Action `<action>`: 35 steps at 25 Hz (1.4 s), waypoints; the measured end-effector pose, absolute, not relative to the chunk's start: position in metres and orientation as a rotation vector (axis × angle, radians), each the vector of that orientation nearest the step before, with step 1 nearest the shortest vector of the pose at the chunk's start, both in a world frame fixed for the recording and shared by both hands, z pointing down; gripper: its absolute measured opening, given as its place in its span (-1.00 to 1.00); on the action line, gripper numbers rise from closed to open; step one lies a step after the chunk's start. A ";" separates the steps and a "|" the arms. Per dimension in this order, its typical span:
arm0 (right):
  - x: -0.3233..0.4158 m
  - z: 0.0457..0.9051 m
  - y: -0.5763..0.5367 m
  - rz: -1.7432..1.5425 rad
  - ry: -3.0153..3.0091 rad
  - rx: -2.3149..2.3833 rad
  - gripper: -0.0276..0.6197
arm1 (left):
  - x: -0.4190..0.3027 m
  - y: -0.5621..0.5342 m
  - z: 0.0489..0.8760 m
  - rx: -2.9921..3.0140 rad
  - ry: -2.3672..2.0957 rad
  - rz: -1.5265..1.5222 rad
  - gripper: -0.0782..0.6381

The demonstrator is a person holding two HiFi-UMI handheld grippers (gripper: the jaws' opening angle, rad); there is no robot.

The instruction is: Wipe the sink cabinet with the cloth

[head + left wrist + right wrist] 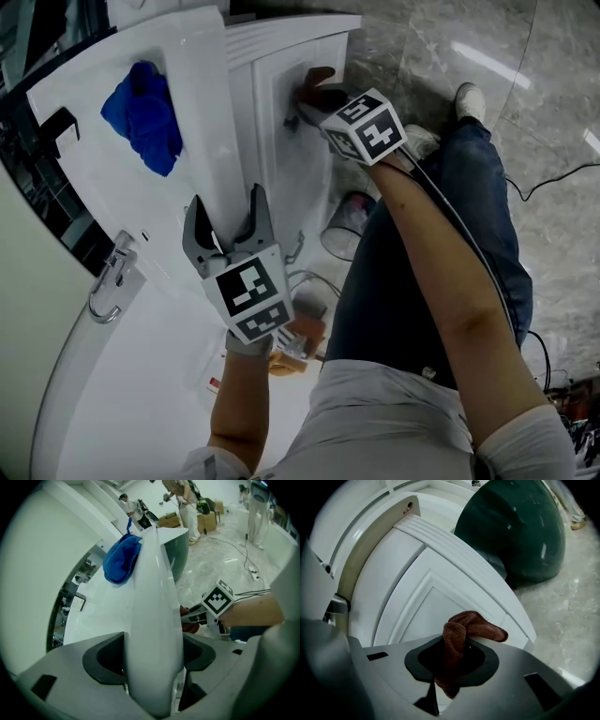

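The white sink cabinet [300, 169] has a panelled door facing me. My right gripper [305, 108] is shut on a brown cloth [317, 86] and holds it against the upper part of that door. In the right gripper view the brown cloth [473, 626] bunches out between the jaws of the right gripper [452, 663], lying on the door panel [417, 606]. My left gripper [230, 220] straddles the thin white panel edge [208, 112] beside the door. In the left gripper view that panel [154, 620] fills the gap of the left gripper [152, 667], touching both pads.
A blue cloth [142, 114] lies on the white countertop [84, 159], with a chrome tap [108, 281] nearer me. A clear bin [345, 223] stands on the marble floor by my leg. A dark green rounded bin [511, 527] sits beyond the cabinet. Cables cross the floor [553, 178].
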State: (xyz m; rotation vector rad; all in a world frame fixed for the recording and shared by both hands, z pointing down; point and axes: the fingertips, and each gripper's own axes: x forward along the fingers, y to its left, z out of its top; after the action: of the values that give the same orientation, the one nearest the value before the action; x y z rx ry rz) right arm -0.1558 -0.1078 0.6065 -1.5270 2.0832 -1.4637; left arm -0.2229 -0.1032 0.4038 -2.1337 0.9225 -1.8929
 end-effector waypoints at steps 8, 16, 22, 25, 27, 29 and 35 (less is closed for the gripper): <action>-0.174 0.618 -0.122 -1.536 2.021 -1.428 -0.70 | -0.222 -0.103 0.404 -2.129 0.923 -1.891 0.10; -0.199 0.644 -0.110 -1.631 1.993 -1.393 -0.71 | -0.223 -0.103 0.404 -2.127 0.924 -1.889 0.09; -0.205 0.645 -0.106 -1.597 2.035 -1.395 -0.72 | -0.224 -0.104 0.404 -2.123 0.923 -1.889 0.10; -0.227 0.639 -0.099 -1.576 2.155 -1.340 -0.72 | -0.225 -0.104 0.404 -2.119 0.925 -1.890 0.10; -0.240 0.635 -0.097 -1.554 2.214 -1.345 -0.72 | -0.225 -0.104 0.404 -2.115 0.923 -1.890 0.09; -0.244 0.632 -0.095 -1.524 2.268 -1.352 -0.72 | -0.225 -0.104 0.405 -2.111 0.922 -1.890 0.10; -0.267 0.601 -0.085 -1.456 2.399 -1.249 -0.72 | -0.226 -0.105 0.405 -2.098 0.925 -1.892 0.10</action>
State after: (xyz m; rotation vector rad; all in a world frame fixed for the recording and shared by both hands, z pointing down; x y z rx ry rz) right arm -0.2666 -0.0849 0.6007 -1.2491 2.3993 -1.4561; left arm -0.2261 -0.1049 0.4047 -2.0985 0.9248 -1.8919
